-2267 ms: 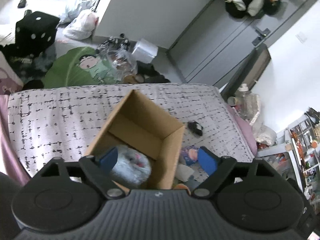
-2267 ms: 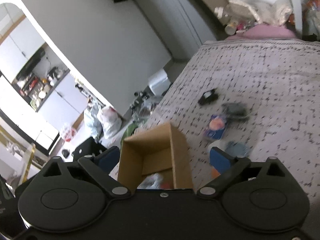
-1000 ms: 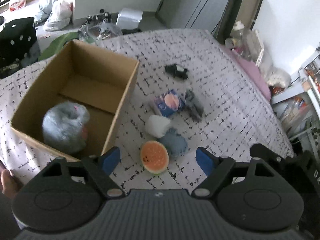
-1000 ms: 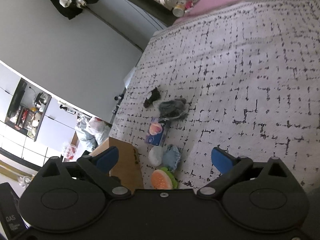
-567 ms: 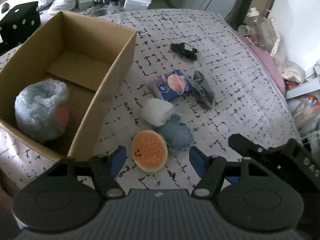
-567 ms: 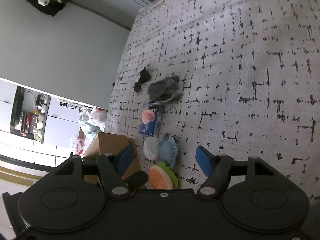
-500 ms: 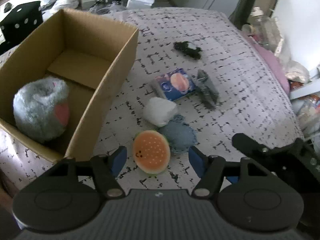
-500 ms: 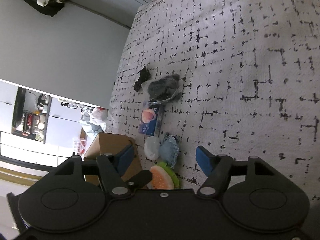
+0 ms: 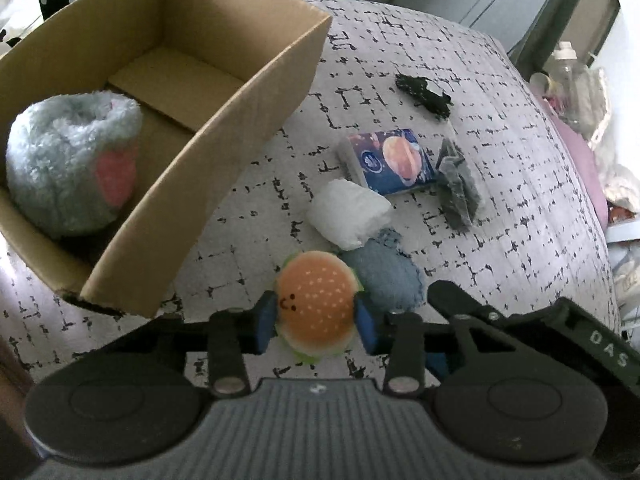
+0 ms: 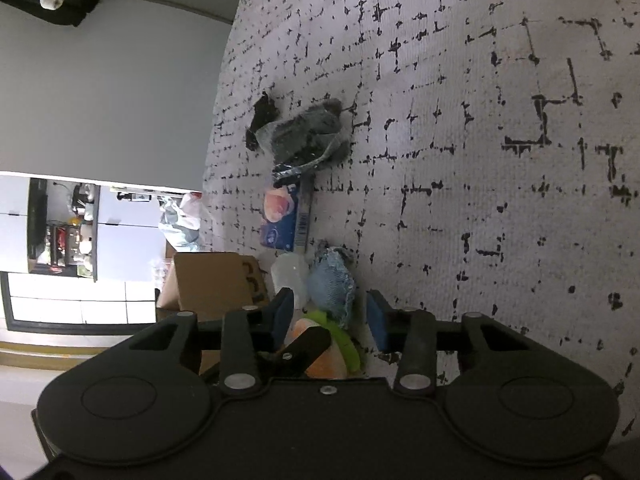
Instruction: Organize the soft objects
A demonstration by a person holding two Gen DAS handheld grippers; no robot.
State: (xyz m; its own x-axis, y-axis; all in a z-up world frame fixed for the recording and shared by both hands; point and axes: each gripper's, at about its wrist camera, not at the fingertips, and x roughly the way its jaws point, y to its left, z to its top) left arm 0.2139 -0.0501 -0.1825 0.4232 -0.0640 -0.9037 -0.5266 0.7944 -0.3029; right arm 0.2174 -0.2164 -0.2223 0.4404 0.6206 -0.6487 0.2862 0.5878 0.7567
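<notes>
L gripper has its blue pads pressed on both sides of the burger toy, prob. about to lift it to the box just left, where a grey plush already sits. R gripper waits beside, partly open, holding nothing. Farther on the bed: blue pouch, white bag, tissue pack, grey cloth, black item, all left to sort.

The right gripper is holding its blue pads parted, with a blue denim pouch lying just ahead between them. A burger plush is sitting low between the jaws, partly behind another gripper's black finger. Further ahead a tissue pack and a grey cloth are lying on the patterned bedspread; a cardboard box is standing left of the left jaw.
</notes>
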